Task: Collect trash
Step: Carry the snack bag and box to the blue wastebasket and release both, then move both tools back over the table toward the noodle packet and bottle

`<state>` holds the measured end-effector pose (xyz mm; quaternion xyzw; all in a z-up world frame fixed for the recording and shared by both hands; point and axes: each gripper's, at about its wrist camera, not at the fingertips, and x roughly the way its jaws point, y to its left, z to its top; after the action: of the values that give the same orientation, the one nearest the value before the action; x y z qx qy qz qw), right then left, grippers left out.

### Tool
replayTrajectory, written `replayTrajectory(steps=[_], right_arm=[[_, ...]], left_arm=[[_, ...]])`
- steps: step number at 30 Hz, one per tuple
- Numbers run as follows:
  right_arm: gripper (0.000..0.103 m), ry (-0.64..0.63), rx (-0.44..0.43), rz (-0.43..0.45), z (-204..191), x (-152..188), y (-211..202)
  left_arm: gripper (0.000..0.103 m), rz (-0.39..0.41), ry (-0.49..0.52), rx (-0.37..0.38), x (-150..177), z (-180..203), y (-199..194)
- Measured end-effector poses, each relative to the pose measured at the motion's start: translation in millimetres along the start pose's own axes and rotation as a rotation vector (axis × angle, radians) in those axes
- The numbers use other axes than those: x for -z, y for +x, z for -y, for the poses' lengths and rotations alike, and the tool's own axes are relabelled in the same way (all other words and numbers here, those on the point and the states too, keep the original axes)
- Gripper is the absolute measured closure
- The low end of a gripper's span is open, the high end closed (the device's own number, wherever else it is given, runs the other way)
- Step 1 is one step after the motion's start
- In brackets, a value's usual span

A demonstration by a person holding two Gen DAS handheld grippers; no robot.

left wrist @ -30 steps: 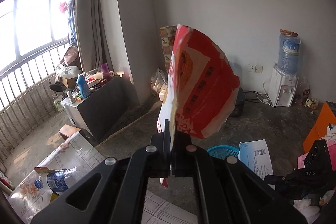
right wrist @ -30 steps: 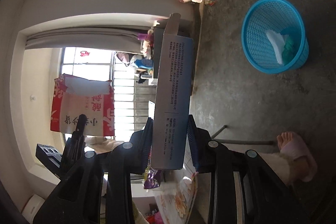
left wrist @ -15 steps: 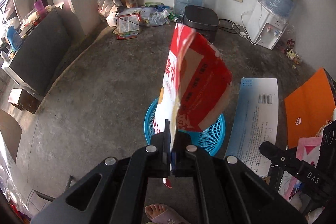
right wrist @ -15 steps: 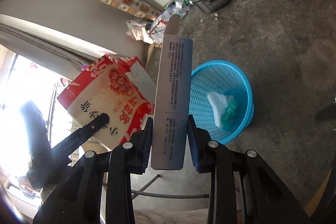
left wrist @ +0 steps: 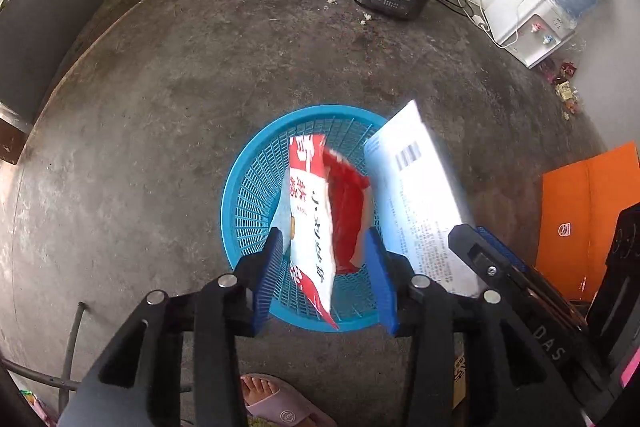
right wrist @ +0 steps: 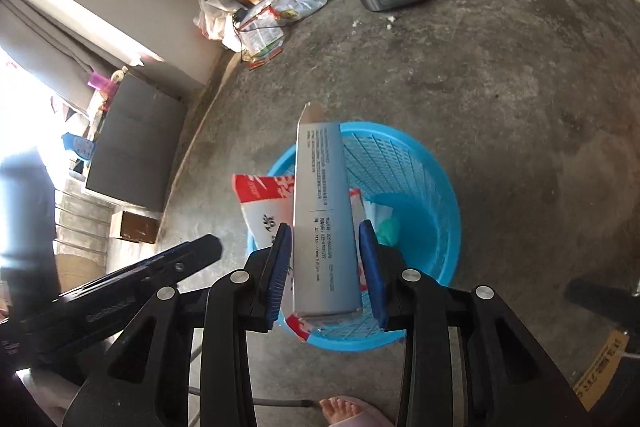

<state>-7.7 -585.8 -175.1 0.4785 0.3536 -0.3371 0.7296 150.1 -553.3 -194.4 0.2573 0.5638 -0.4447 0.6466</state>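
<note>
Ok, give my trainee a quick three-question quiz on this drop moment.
1. True or false: the left gripper is clamped shut on the snack bag.
2. What sits under both grippers? A) blue basket B) rice cooker C) orange folder
3. What is between the right gripper's fingers?

Key: 1 false, it is open and the bag is loose; 2 A; 3 a grey cardboard box.
</note>
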Motion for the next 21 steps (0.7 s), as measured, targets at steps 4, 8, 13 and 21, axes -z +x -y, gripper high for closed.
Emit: replayTrajectory(steps=[4,8,13,21], right_arm=[[0.058,0.043,0.071,-0.035,21,5,14],[0.058,0.045,0.056,-0.027,27,15,-5],[0.058,0.023,0.045,-0.002,25,21,-29],[0.053,-0.082,-0.03,0.164,-17,32,-107]], left_arm=[[0.061,0.023,-0.046,0.023,-3,-8,-14],[0.058,0.097,-0.044,0.026,-3,-7,-46],[0.055,0.195,-0.031,0.031,6,0,-97],[0.044,0.421,-0.004,0.032,47,11,-208]])
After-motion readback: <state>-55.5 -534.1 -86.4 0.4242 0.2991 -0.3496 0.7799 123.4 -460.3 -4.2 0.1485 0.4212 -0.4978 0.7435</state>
